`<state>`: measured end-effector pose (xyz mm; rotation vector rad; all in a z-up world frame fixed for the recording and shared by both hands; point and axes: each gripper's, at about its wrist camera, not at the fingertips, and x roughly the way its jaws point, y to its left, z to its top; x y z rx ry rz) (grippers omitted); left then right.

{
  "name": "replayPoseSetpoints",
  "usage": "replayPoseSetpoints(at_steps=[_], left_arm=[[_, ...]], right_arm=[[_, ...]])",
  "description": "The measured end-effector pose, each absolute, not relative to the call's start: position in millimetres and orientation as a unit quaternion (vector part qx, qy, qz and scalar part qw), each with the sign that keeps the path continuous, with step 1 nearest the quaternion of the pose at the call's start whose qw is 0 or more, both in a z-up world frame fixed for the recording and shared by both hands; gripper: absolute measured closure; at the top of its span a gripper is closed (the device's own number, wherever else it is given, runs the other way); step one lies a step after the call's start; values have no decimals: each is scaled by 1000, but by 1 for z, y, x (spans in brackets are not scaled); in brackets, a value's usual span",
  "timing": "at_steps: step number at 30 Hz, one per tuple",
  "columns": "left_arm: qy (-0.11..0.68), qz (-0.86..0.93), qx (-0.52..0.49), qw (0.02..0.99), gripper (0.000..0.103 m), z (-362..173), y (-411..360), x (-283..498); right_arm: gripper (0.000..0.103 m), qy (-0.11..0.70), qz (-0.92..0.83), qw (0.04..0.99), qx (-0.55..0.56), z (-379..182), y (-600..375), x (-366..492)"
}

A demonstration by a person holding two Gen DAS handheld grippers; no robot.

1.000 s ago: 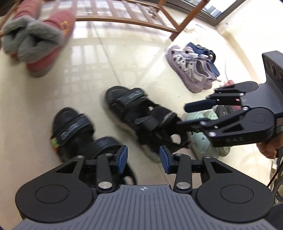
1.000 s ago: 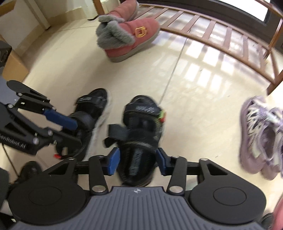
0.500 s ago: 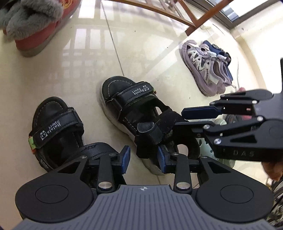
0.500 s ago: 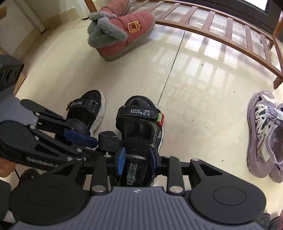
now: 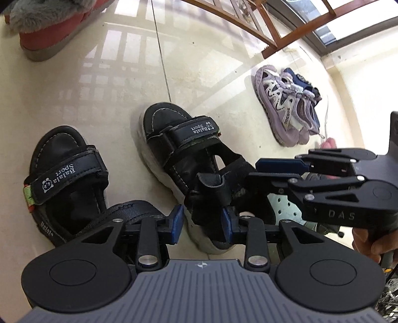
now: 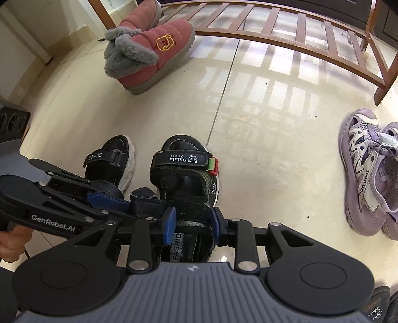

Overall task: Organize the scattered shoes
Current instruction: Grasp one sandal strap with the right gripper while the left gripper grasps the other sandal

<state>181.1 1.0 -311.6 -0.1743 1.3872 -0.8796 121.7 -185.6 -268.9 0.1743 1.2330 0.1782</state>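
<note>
Two black "Balala Sport" sandals lie side by side on the tiled floor. The left sandal [image 5: 64, 179] [image 6: 109, 159] lies untouched. My left gripper [image 5: 201, 221] [image 6: 117, 206] straddles the loose ankle strap [image 5: 209, 193] of the right sandal [image 5: 184, 149] [image 6: 184, 174]. Its jaws are closing, with a small gap still showing at the left pad. My right gripper [image 6: 192, 224] [image 5: 258, 171] points steeply down at the same sandal, its pads pressed on the heel strap [image 6: 194, 213].
Pink fur-lined boots [image 6: 154, 57] [image 5: 49, 22] sit at the far left by a wooden rack [image 6: 286, 32]. Purple sneakers [image 6: 368, 174] [image 5: 283, 104] lie to the right. A pale green clog [image 5: 286, 206] lies under my right gripper. A person's hand [image 5: 368, 238] holds that gripper.
Both grippers sank toward the right sandal. The left jaws narrowed around its loose ankle strap. The right jaws closed on its heel strap.
</note>
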Motion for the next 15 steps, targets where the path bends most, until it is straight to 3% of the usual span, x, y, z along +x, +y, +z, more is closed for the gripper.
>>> replayPoseSetpoints(at_steps=[4,8,15], left_arm=[[615,-394,-104,675,84,-315,9,184],[614,-396,-110,674,84,-314,10,184],[626,-401,-93,662,84,-313,3,188]], right_arm=[[65,574,83,811,79,-260,-185,118],[52,582,92,805,71,-256,-185,113],[52,611,84,787,34,-278,-175,111]])
